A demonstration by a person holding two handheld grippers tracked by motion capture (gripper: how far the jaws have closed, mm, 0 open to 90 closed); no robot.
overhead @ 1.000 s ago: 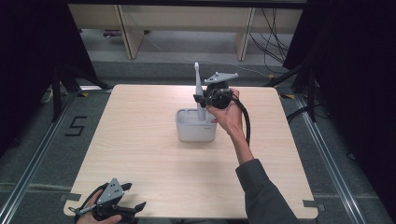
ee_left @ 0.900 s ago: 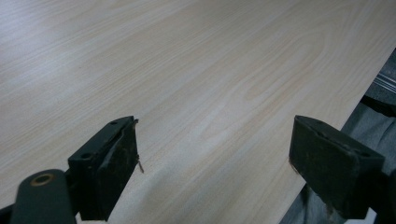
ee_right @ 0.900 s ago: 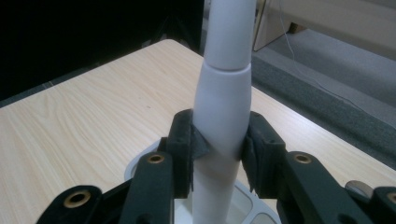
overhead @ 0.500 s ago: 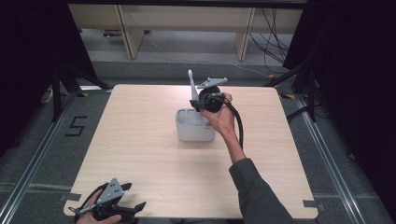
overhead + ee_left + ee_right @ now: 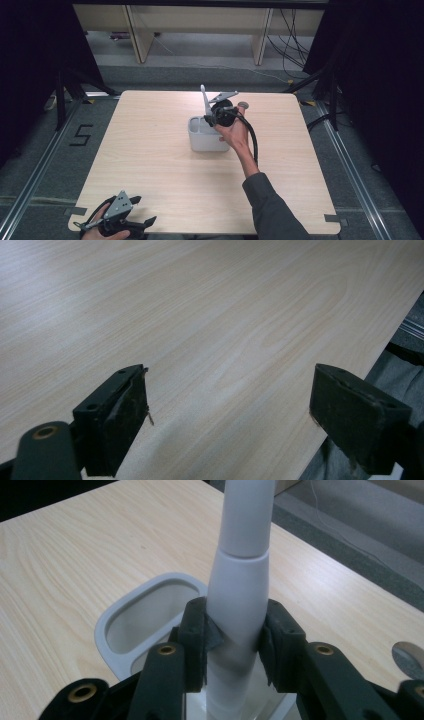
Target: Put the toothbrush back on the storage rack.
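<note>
Right tongs (image 5: 234, 640) clamp white handle (image 5: 239, 595) over holder's rim (image 5: 150, 582).

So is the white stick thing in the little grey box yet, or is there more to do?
Nearly. Done: the right gripper has clamped the white plastic handled tool and brought it over the pale grey rectangular plastic holder. In hand: its lower end dips into the holder's compartment. Left: setting it down and letting go. The left gripper rests open at the wooden table's near edge.

One marking is legible from where I stand: the numeral "5" (image 5: 82, 135), taped in black on the grey floor (image 5: 45, 165) left of my table (image 5: 150, 165). No other text can be read.
</note>
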